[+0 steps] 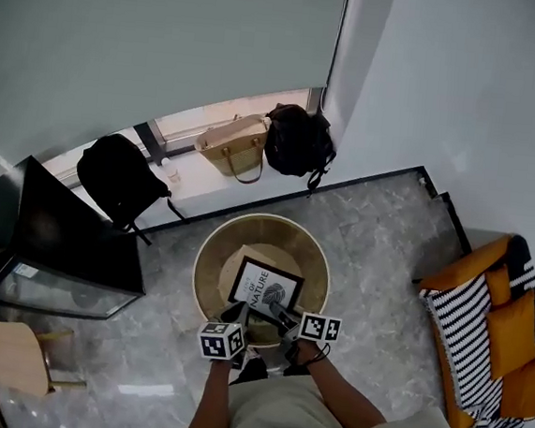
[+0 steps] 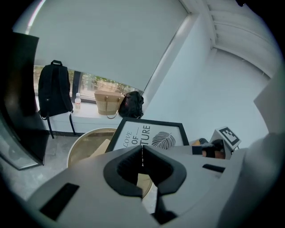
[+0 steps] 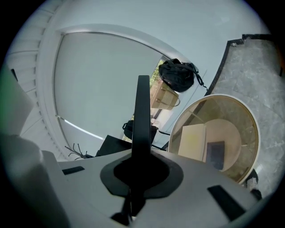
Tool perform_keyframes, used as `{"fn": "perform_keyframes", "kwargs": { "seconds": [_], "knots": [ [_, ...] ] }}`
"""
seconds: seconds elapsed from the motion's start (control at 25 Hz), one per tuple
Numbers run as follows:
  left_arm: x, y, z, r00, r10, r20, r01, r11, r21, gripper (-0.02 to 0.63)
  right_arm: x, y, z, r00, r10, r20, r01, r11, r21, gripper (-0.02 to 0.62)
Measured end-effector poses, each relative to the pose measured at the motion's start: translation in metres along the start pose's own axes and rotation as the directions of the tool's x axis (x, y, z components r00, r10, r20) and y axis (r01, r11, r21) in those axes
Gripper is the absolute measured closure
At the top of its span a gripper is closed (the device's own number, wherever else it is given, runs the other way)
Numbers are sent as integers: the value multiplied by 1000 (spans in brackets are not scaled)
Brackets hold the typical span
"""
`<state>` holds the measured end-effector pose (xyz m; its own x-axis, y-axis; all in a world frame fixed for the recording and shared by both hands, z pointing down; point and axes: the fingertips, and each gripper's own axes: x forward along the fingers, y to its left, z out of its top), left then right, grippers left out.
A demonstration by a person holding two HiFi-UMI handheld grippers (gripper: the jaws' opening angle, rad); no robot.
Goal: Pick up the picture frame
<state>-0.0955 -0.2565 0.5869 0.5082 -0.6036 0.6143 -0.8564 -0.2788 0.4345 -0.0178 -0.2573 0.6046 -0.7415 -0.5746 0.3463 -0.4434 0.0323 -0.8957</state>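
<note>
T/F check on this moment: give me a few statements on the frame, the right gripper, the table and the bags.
1. The right gripper is shut on the picture frame's edge. True.
2. The picture frame lies on the floor. False: it is held above the table.
3. The table is square. False: it is round.
4. A tan bag stands right beside a black bag. True.
</note>
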Motion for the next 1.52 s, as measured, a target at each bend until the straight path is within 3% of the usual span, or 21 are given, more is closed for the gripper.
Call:
{"fn": "perform_keyframes", "kwargs": {
  "seconds": [0.28,0.68,1.12,1.52],
  "knots": [
    [-12,-36,-11,999,39,35,-40,999,28,586,-39,13,3,1000,-25,1,25,981,-191,557],
    [-4,-83,-33,994,72,84,-77,995,66,586,-68,12,9,997,-41,-64,7,888,-460,557],
    [-3,-99,-37,990,85,111,-93,993,69,586,-84,10,-1,990,-48,-130,-31,837,-547,557],
    [11,-116,-44,992,77,98,-85,994,74,586,-102,-11,10,989,-84,-124,5,846,-534,557]
  ]
}}
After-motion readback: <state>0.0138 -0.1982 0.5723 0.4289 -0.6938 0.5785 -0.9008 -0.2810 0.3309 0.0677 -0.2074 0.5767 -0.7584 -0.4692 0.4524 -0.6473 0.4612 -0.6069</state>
